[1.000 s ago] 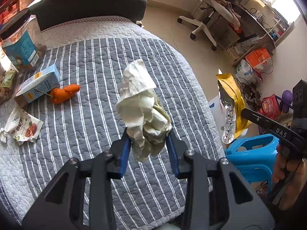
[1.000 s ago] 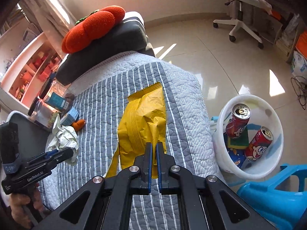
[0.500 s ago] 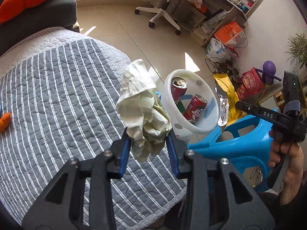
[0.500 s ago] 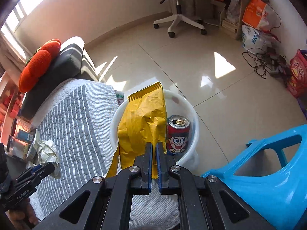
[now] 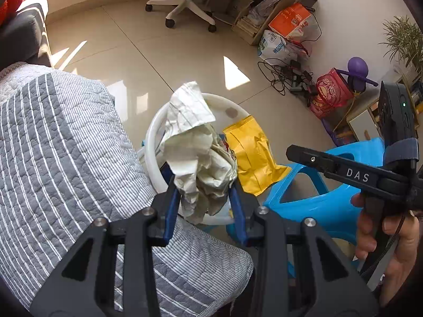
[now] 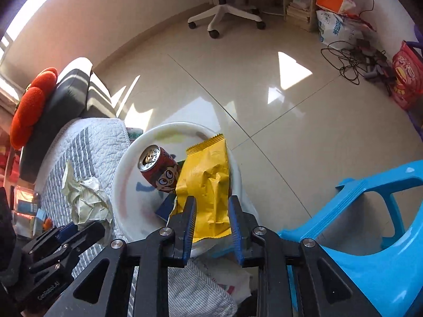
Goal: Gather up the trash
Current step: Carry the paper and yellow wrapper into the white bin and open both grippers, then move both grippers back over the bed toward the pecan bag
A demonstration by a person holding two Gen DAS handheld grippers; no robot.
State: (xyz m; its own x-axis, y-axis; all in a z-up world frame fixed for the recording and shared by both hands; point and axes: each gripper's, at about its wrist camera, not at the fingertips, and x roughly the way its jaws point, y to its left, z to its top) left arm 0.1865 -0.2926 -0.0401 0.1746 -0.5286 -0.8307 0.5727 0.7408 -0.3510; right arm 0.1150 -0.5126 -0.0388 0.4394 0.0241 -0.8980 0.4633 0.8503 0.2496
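Note:
My left gripper (image 5: 205,206) is shut on a crumpled white paper wad (image 5: 197,148) and holds it over the near rim of the white trash bin (image 5: 152,142). My right gripper (image 6: 212,224) is open; the yellow snack bag (image 6: 207,182) sits between its spread jaws, free of them, leaning in the white bin (image 6: 124,185) beside a red drink can (image 6: 158,167). The yellow bag (image 5: 251,155) also shows in the left wrist view. The paper wad (image 6: 87,200) and left gripper (image 6: 79,233) show at the left of the right wrist view.
A grey striped quilted surface (image 5: 60,158) lies left of the bin. A blue plastic stool (image 6: 370,227) stands to the right of it. An office chair (image 6: 224,13), bags, cables (image 6: 351,58) and a red cushion (image 6: 31,105) are farther off on the tiled floor.
Both grippers swung from the quilted surface to the bin. My right gripper has opened and let go of the yellow bag into the bin. My left gripper keeps the paper wad.

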